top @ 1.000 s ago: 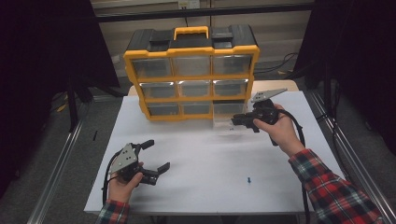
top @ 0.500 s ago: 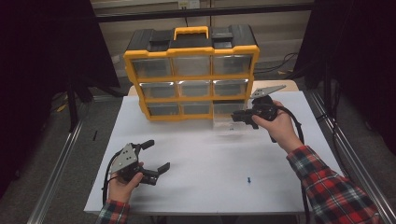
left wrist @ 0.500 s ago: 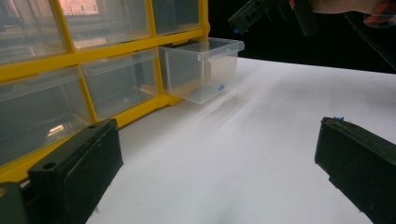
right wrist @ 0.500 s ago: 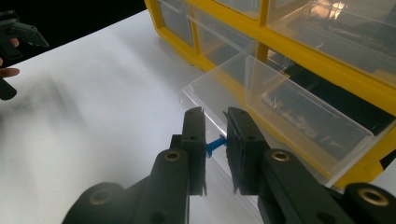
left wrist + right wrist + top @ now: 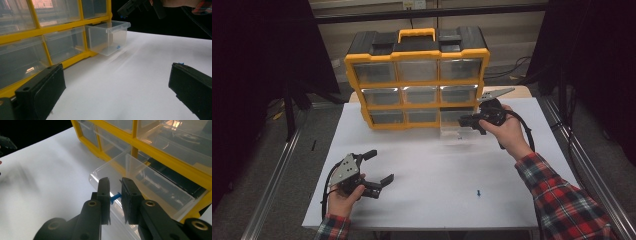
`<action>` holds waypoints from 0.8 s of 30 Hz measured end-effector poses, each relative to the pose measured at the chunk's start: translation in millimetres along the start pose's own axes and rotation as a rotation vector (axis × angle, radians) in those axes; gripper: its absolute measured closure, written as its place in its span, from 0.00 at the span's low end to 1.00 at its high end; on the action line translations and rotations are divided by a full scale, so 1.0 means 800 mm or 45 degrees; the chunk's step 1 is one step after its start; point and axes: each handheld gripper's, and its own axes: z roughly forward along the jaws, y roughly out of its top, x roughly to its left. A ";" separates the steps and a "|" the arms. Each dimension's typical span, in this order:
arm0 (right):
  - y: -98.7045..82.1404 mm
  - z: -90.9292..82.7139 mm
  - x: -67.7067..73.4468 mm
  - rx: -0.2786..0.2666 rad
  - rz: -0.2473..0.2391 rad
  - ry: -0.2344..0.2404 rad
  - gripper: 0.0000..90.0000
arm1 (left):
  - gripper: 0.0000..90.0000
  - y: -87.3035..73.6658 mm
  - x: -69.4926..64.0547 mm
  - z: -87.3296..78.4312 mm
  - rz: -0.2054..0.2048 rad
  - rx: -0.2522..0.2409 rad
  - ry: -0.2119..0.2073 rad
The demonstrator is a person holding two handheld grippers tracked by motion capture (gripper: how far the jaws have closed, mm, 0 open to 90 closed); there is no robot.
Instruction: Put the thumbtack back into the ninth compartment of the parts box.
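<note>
The white tabletop [image 5: 422, 165] carries a yellow-framed plastic organiser cabinet with clear drawers and a black top [image 5: 418, 80] at its far edge. The cabinet's bottom right compartment stands vacant, and its clear plastic drawer [image 5: 455, 129] is pulled out onto the tabletop just in front of the frame.

The right claw [image 5: 115, 193] hangs above the drawer's front rim with its two pads pressed nearly together, pinching a small blue push pin [image 5: 115, 196] crosswise between them. In the left gripper view another blue pin [image 5: 118, 46] already lies inside the drawer [image 5: 107, 37], near its front wall. A third blue pin [image 5: 478, 192] rests on the bare tabletop, well apart from the cabinet, nearer the person.

The left claw [image 5: 377, 167] rests low over the near left of the tabletop, jaws spread wide with nothing between them.

The step in hand looks like dropping the pinned piece into the drawer. To do it well, the right claw should move further over the drawer's open middle, past the rim, tilt down and only then part its pads, so the pin falls inside instead of glancing off the wall.
</note>
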 end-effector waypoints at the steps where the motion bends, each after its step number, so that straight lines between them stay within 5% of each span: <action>1: 0.001 0.000 -0.001 -0.002 0.002 -0.009 0.88 | 0.01 0.000 0.000 0.000 0.003 0.000 0.001; 24: 0.004 0.013 -0.013 0.007 0.048 -0.076 0.88 | 0.01 0.000 0.000 0.000 0.003 0.004 -0.004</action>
